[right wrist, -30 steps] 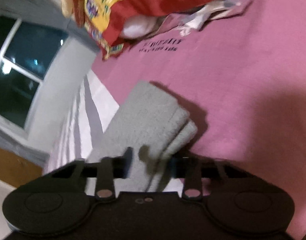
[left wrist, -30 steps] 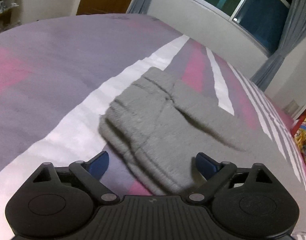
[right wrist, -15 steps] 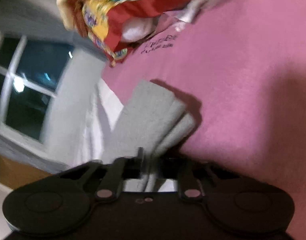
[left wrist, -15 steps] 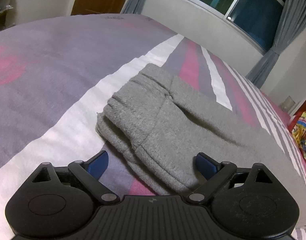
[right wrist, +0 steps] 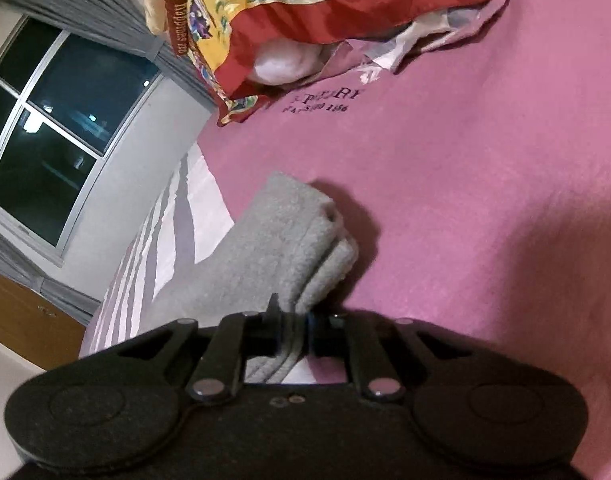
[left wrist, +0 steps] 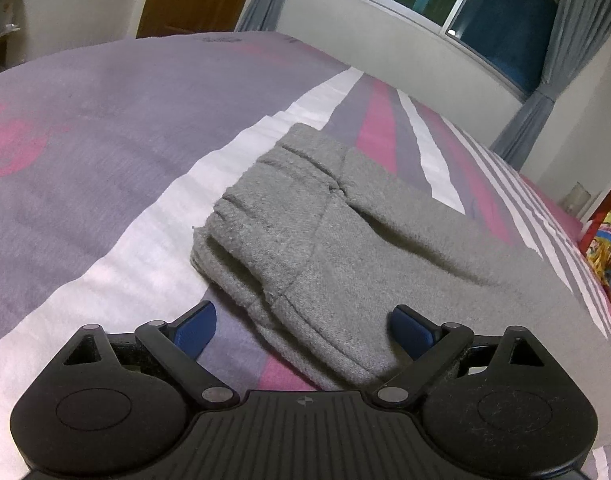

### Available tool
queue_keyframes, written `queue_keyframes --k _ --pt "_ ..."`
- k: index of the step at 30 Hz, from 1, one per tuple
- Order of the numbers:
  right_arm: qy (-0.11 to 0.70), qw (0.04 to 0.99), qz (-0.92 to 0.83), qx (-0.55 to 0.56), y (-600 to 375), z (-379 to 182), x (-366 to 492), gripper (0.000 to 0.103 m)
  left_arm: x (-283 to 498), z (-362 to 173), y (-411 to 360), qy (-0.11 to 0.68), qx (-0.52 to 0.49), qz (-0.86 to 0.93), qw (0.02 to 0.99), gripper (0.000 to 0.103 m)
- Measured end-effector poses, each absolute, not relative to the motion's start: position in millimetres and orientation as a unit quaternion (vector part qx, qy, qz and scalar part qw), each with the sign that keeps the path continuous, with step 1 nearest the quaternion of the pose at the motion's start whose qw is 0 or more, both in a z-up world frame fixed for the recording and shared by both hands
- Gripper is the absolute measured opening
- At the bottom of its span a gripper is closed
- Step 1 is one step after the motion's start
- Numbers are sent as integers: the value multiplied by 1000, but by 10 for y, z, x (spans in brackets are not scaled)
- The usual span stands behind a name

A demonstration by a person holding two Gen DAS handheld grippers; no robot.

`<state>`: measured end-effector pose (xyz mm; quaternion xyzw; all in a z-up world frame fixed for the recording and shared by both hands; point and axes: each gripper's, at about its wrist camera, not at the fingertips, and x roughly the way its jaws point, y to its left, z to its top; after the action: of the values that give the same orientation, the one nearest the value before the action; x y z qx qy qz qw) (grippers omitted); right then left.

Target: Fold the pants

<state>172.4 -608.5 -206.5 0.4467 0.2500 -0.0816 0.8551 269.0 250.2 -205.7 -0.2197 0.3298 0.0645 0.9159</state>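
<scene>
Since the earlier frame the right claw (right wrist: pixel 293 334) has closed onto the leg-end layers of the grey pants (right wrist: pixel 281 252) lying on the bed (right wrist: pixel 485 200), while the left claw (left wrist: pixel 303 326) gapes wide over the waistband, so a lower layer may slip free.

Grey fleece pants (left wrist: pixel 345 248), folded lengthwise, flat across the striped bed, waistband end bunched, leg ends stacked.

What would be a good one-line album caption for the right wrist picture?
Right claw shut on the edge of gray pants lying on a pink bedsheet.
</scene>
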Motion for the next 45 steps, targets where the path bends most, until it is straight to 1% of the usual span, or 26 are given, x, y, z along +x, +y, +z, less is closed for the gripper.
queue_keyframes --k 2,3,4,5,6,7,8,10,15,18,20,21,24,25,26,27,30,33,38,39,40,42,44,45 --pt "246 845 -73 469 -6130 -2070 1688 14 2683 -2061 2505 328 -220 63 917 94" --pt "239 844 -72 475 -6130 -2058 1657 20 2676 -2067 2509 327 -221 61 917 94" --pt "231 846 -70 476 -6098 -2039 1630 28 2665 -2073 2515 326 -220 60 918 94" --pt "222 846 -68 480 -6095 -2029 1611 30 2653 -2082 2521 324 -220 58 918 94" --pt "220 844 -72 483 -6117 -2063 1600 24 2649 -2086 2522 323 -220 57 919 94" --pt "228 845 -84 477 -6113 -2043 1633 15 2648 -2087 2521 323 -219 56 919 95" --pt "241 854 -101 451 -6076 -1961 1716 14 2650 -2085 2520 324 -219 56 919 95" --pt "237 881 -103 397 -5997 -1695 1920 14 2658 -2077 2518 326 -218 56 918 95" --pt "157 936 -20 314 -5760 -783 2244 14 2655 -2067 2529 327 -218 54 918 95" --pt "121 947 4 297 -5728 -597 2107 14 2624 -2082 2531 320 -220 53 920 95" --pt "126 949 -8 290 -5788 -752 1957 14 2612 -2087 2524 318 -220 53 921 95" --pt "145 943 -26 297 -5852 -914 1923 14 2607 -2087 2524 318 -220 53 921 95" --pt "270 886 -99 363 -6158 -1744 1883 15 2608 -2081 2528 321 -218 50 920 95" --pt "290 865 -102 396 -6236 -2014 1852 11 2607 -2076 2531 323 -218 49 920 95" --pt "245 860 -89 439 -6305 -2126 1745 11 2608 -2071 2532 325 -217 49 919 95" --pt "237 854 -91 454 -6323 -2152 1740 11 2609 -2066 2537 326 -216 48 919 95" --pt "254 863 -108 424 -6232 -2080 1841 13 2603 -2062 2535 325 -215 49 920 95" --pt "262 859 -105 427 -6293 -2085 1913 13 2605 -2059 2531 322 -214 51 921 95" --pt "257 857 -97 437 -6240 -2087 1801 14 2618 -1997 2493 324 -205 60 922 95" --pt "259 854 -101 440 -6210 -2046 1739 15 2598 -1970 2496 318 -208 62 923 95" --pt "262 854 -103 437 -6202 -2001 1762 19 2583 -1951 2509 313 -210 66 924 95" --pt "265 861 -103 421 -6166 -1890 1804 22 2554 -1918 2548 304 -203 75 928 95" --pt "249 866 -93 423 -6181 -1839 1773 26 2603 -2000 2590 328 -184 74 924 95" --pt "253 868 -102 414 -6193 -1862 1777 29 2609 -2019 2605 328 -184 69 924 96"
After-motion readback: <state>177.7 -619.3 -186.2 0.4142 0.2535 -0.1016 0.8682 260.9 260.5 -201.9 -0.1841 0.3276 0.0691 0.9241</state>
